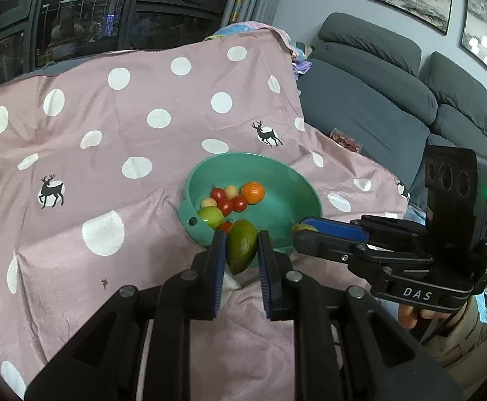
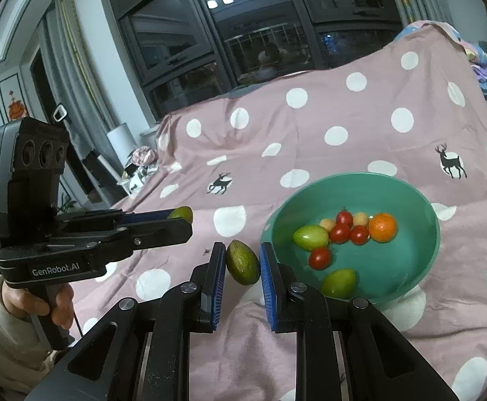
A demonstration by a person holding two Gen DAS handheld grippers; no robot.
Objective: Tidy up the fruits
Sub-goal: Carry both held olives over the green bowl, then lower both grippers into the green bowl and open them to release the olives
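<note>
A teal bowl [image 1: 240, 156] [image 2: 353, 176] sits on the pink dotted cloth. It holds an orange [image 1: 253, 192] [image 2: 382, 227], several red cherry tomatoes [image 2: 339, 233], small yellow fruits and two green fruits [image 2: 311, 237]. My left gripper [image 1: 242, 238] [image 2: 184, 218] is shut on a green oval fruit [image 1: 241, 250], held at the bowl's near rim. My right gripper [image 2: 242, 249] [image 1: 305, 231] is shut on another green oval fruit [image 2: 242, 262], just left of the bowl in its own view. In the left wrist view only a yellow-green tip of that fruit shows.
The pink cloth [image 1: 126, 153] with white dots and deer prints drapes over a raised back. A grey sofa [image 1: 370, 100] stands at the right. Dark windows [image 2: 243, 43] lie behind. A person's hand [image 2: 36, 304] grips the left handle.
</note>
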